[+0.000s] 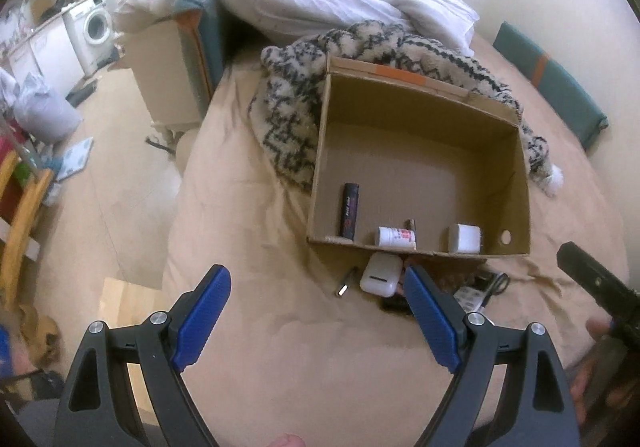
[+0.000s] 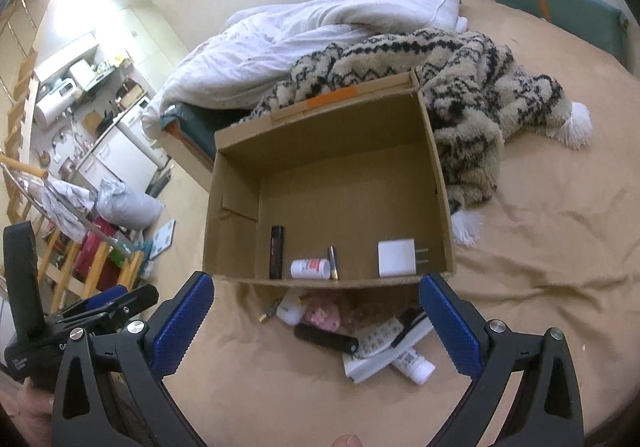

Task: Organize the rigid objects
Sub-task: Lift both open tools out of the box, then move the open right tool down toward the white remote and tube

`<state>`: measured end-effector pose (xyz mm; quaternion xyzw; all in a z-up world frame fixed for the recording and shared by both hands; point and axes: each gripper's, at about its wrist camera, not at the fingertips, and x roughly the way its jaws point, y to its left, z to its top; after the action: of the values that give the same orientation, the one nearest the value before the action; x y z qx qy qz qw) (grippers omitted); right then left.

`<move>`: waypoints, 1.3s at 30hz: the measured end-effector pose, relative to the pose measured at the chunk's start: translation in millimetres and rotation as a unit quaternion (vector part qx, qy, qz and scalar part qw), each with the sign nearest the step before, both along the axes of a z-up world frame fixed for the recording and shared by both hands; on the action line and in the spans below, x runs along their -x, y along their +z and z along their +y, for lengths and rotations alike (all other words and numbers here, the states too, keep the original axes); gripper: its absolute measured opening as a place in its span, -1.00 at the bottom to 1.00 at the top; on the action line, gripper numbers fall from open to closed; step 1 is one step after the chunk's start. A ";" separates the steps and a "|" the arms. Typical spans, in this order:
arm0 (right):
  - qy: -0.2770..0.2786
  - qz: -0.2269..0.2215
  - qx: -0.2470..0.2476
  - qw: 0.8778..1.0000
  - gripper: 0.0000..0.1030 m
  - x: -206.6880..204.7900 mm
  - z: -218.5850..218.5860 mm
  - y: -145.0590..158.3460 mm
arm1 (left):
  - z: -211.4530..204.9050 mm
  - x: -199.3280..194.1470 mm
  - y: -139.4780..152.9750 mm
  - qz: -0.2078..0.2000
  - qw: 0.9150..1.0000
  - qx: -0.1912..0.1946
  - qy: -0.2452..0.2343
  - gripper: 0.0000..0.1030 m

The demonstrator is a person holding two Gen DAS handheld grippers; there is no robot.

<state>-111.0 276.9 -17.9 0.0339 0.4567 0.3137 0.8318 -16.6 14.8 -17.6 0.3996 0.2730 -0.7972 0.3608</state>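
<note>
Both grippers empty, jaws spread wide, hovering over the bed short of the cardboard box [image 2: 436, 183]

Left gripper [image 1: 316, 279]: nothing between the blue pads. White earbud case [image 1: 380, 273] sits just ahead, nearer its right fingertip, touching the box's near wall; a small metal piece [image 1: 345, 285] lies a bit left of the case

Right gripper [image 2: 316, 287]: also wide, nothing pinched. Loose pile lies ahead between its fingers: black bar [image 2: 326, 339], white tube [image 2: 414, 363], pink item [image 2: 322, 317], flat white pieces, partly overlapping. Can't tell what each flat piece is

Already in the box, along the near wall beyond the fingertips: black stick [image 2: 277, 251], white bottle [image 2: 310, 268], white charger [image 2: 397, 258]

Judged step: reaching for the next loose item. To do it well:
- take one item per gripper, top of the pile first
- black bar looks easiest for the right; straddle its short width
- left should centre on the earbud case, which is smooth and may slip
- lift clear of the near wall before dropping in
</note>
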 end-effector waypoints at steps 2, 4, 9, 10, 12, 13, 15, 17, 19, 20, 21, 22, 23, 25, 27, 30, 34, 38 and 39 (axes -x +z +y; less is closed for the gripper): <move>0.005 0.000 0.005 1.000 1.00 5.4 -0.2 -1.5 | 3.4 -5.4 -3.6 0.000 1.000 0.010 -0.003 0.69; -0.002 -0.006 0.015 1.000 1.00 9.0 1.8 -2.6 | 3.6 -7.1 -5.9 -0.007 1.000 0.013 0.001 0.69; -0.016 -0.023 0.044 0.999 1.00 12.7 10.9 -6.1 | -1.2 -10.2 -6.4 0.006 1.000 0.007 0.019 0.69; -0.021 -0.019 0.047 0.998 1.00 12.6 12.5 -7.7 | -2.8 -10.1 -7.2 0.007 1.000 0.004 0.022 0.69; -0.016 -0.016 0.061 0.998 1.00 12.8 15.8 -11.3 | -6.3 -10.6 -9.3 0.007 1.000 -0.004 0.029 0.69; -0.016 -0.019 0.069 0.997 1.00 13.0 16.6 -12.6 | -7.3 -11.3 -10.1 0.006 0.999 -0.007 0.032 0.69; -0.028 -0.009 0.079 0.996 1.00 10.4 16.5 -17.1 | -10.2 -13.1 -12.0 0.005 0.999 -0.014 0.040 0.70; -0.050 0.024 0.074 0.996 1.00 2.4 10.3 -25.5 | -15.1 -15.4 -14.6 0.009 0.998 -0.028 0.049 0.70; -0.081 0.064 0.056 0.993 1.00 -6.9 -0.3 -35.5 | -20.6 -17.3 -19.0 0.004 0.997 -0.038 0.063 0.70; -0.095 0.081 0.050 0.991 1.00 -11.4 -6.3 -40.4 | -22.7 -17.7 -21.4 -0.002 0.997 -0.042 0.070 0.70; -0.117 0.093 0.046 0.988 1.00 -14.6 -10.4 -44.4 | -24.6 -17.7 -23.9 -0.008 0.996 -0.047 0.075 0.70; -0.127 0.105 0.043 0.985 1.00 -17.9 -15.1 -48.7 | -25.9 -18.0 -25.8 -0.010 0.996 -0.052 0.077 0.70; -0.135 0.117 0.039 0.983 1.00 -20.7 -19.0 -53.2 | -27.6 -19.4 -28.1 -0.010 0.995 -0.060 0.080 0.70; -0.143 0.145 0.031 0.979 1.00 -25.6 -23.2 -62.8 | -30.4 -22.0 -28.8 -0.007 0.994 -0.068 0.088 0.70; -0.156 0.170 0.026 0.973 1.00 -27.8 -24.1 -71.8 | -33.0 -24.3 -29.2 -0.008 0.993 -0.072 0.094 0.70; -0.173 0.197 0.034 0.964 1.00 -28.6 -25.1 -84.8 | -33.9 -25.3 -32.0 -0.009 0.992 -0.082 0.094 0.70; -0.204 0.243 0.030 0.948 0.67 -34.2 -37.1 -105.4 | -32.9 -23.7 -35.2 -0.010 0.992 -0.093 0.088 0.70; -0.242 0.282 0.007 0.928 0.27 -45.4 -48.7 -127.9 | -31.2 -20.8 -34.6 -0.008 0.992 -0.094 0.085 0.70; -0.247 0.291 -0.002 0.924 0.08 -47.5 -48.7 -134.5 | -30.8 -19.9 -34.1 -0.008 0.992 -0.094 0.085 0.70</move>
<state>-63.5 228.2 -152.4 0.2375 0.6554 0.0757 0.7130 3.3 -16.0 -51.7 0.4135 0.3767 -0.7315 0.3899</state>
